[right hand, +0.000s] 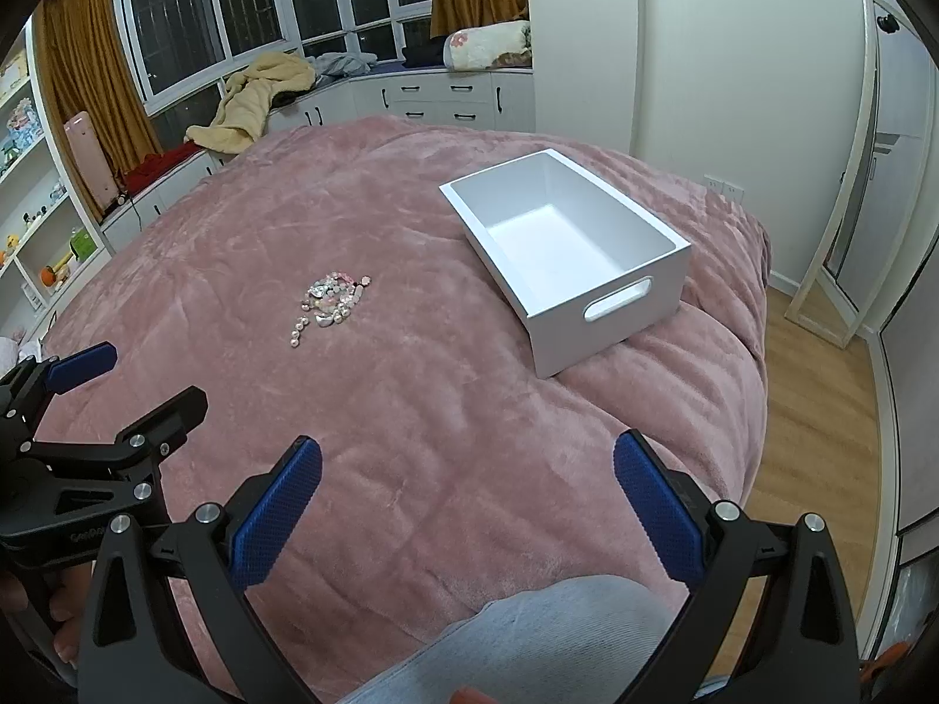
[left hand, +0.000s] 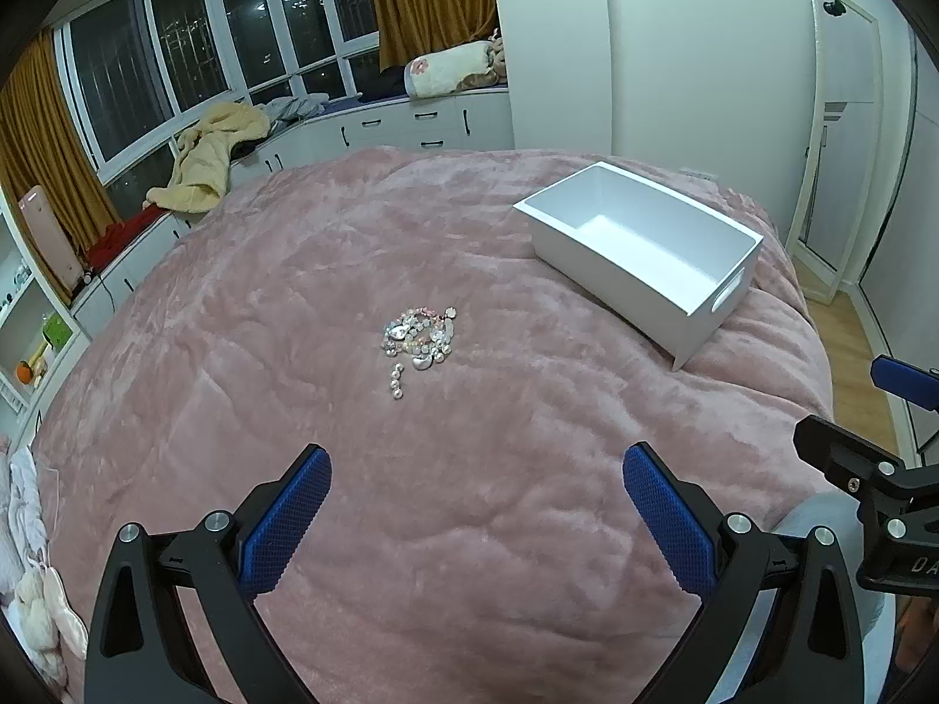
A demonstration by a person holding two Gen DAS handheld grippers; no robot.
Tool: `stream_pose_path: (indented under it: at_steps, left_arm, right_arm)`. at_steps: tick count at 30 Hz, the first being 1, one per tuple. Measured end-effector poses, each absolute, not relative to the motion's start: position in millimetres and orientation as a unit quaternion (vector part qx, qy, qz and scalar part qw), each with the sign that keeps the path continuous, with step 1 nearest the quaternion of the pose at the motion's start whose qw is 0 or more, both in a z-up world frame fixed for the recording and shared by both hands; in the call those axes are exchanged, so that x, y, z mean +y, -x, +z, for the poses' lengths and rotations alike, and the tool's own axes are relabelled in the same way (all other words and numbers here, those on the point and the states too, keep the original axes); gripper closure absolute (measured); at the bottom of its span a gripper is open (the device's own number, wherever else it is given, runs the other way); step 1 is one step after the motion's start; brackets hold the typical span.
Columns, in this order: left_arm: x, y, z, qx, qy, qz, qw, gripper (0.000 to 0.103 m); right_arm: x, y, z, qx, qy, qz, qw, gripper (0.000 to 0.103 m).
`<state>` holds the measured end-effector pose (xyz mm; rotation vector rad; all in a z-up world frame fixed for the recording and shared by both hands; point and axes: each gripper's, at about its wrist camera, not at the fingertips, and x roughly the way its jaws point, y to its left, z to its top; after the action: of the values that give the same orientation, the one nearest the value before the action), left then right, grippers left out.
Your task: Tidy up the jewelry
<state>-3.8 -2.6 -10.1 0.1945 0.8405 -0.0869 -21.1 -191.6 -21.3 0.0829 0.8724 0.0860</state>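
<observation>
A small heap of pale beaded jewelry [left hand: 419,340] lies on the pink blanket [left hand: 293,293] near the middle of the bed; it also shows in the right wrist view [right hand: 331,302]. A white open box [left hand: 639,252] with a handle slot stands to its right, empty inside, and shows in the right wrist view [right hand: 569,252] too. My left gripper [left hand: 476,463] is open and empty, hovering short of the jewelry. My right gripper [right hand: 468,454] is open and empty, nearer the bed's front edge, below the box.
The bed edge and wood floor [right hand: 821,410] lie to the right. A window bench with drawers [left hand: 411,117] and a yellow robe [left hand: 211,158] runs behind the bed. Shelves [right hand: 35,205] stand at the left. A grey-clad knee [right hand: 528,633] is below the right gripper.
</observation>
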Motion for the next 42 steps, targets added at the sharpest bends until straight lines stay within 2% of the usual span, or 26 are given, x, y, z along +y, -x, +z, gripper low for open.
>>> stream_pose_path:
  at_steps: [18,35,42]
  left_arm:
    - [33.6,-27.2,-58.7,0.413,-0.081,-0.017,0.907,0.002]
    - [76.4,-115.0,-114.1,0.419,-0.056,-0.025,0.906,0.002]
    - [93.8,-156.7,-150.6,0.428,-0.053,-0.042,0.901,0.002]
  right_arm:
    - [-166.0,-5.1,-71.5,0.452,-0.038,0.067,0.889,0.005]
    - [-115.9,-119.3,-116.1,0.446,0.019,0.161,0.88,0.005]
    - [-81.0,-188.2,-154.8,0.438,0.095,0.207,0.87,0.006]
